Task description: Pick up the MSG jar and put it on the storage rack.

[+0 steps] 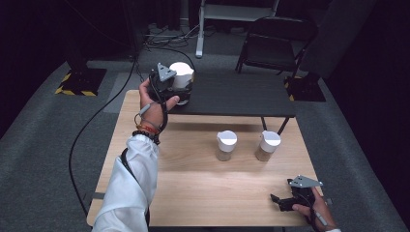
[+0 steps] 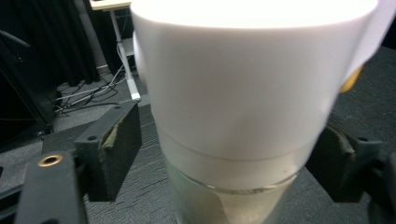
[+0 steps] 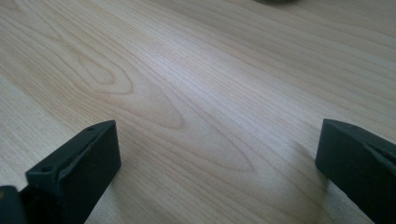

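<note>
Left gripper view has the jar (image 2: 243,116), glass below a tall white lid, standing upright on the dark shelf (image 2: 140,196) between the left gripper's (image 2: 224,158) parted jaws, a gap showing at the left pad. Smooth, rigid and breakable, it probably wants a level squeeze across the lid's straight wall. Farther right, the right gripper (image 3: 217,163) rests wide apart, nothing between its jaws, on the wooden table (image 3: 196,93).

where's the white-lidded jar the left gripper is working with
In the high view the white-lidded jar stands on the near left corner of the dark raised shelf at the table's far edge, between the jaws of the left gripper.
</note>
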Motion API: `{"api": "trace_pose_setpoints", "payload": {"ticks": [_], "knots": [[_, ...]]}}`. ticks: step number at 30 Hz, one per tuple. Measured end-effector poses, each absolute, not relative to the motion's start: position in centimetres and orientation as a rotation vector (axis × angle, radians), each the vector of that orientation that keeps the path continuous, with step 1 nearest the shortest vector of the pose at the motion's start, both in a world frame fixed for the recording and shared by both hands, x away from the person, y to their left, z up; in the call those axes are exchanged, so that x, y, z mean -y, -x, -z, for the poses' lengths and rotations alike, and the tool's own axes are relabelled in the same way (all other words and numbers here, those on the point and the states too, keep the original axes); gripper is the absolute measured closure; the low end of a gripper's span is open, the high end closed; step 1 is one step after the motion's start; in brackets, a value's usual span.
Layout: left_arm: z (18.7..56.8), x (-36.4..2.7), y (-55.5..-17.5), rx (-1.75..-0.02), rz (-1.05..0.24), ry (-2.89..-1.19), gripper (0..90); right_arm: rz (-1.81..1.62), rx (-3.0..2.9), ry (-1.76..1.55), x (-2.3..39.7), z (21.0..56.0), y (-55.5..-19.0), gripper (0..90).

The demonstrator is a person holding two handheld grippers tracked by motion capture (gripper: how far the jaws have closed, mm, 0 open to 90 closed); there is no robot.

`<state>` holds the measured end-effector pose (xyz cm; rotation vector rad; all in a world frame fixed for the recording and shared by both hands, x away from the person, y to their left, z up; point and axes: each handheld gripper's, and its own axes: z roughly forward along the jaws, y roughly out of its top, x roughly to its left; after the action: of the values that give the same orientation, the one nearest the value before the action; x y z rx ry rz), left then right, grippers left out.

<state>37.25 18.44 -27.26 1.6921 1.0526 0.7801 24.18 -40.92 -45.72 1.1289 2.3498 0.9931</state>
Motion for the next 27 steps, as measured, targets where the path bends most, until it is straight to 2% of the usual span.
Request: {"api": "trace_pose_setpoints", "payload": {"ticks": [2, 4, 10, 27], "knots": [[27.2, -18.3, -37.3, -1.060, -0.787, -1.704, 17.5, -0.993, -2.350, -1.129, 40.9, 45.7, -24.2, 0.0], [27.4, -17.9, -37.1, -1.068, -0.806, -1.703, 10.6, -0.993, -2.350, -1.129, 40.9, 45.7, -24.2, 0.0], [27.4, -17.5, -37.1, -1.093, -0.822, -1.701, 2.6, -0.993, -2.350, -1.129, 40.9, 45.7, -24.2, 0.0], [27.3, -17.5, -36.2, -1.106, -0.860, -1.673, 0.7, -0.993, -2.350, -1.129, 40.9, 45.7, -24.2, 0.0]]}}
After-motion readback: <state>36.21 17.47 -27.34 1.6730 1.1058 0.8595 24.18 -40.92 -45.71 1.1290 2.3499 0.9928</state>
